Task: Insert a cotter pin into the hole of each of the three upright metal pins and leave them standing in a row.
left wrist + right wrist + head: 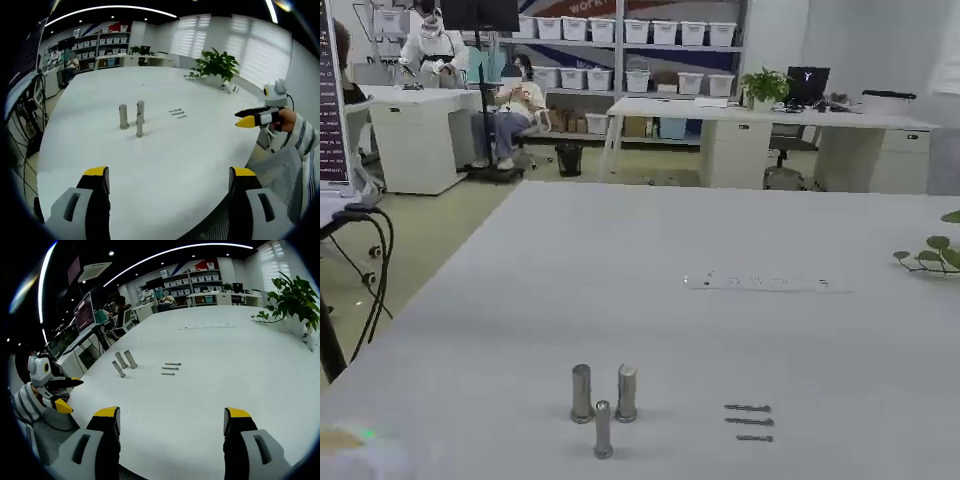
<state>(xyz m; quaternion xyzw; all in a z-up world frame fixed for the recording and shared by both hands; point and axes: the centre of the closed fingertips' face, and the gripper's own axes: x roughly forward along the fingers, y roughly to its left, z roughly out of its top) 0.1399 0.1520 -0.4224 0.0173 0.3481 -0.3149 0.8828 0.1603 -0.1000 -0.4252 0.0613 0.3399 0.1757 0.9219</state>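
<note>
Pins point(603, 430): 3 silver cylinders, upright, clustered; 3 thin cotters point(749, 421) lie flat nearby. Left gripper point(169, 172), right gripper point(171, 413) both spread, empty.

The left pin point(582, 393) and the right pin point(626, 392) stand upright side by side on the white surface point(740, 340) in front of me. The near pin point(603, 429) stands upright just in front of the gap between them, closest to me. All three are short grey metal cylinders, bunched in a tight triangle rather than a row. Well apart to their right, three thin cotter pins point(749, 421) lie flat and loose, parallel, lined up one behind another from near to far.
</note>
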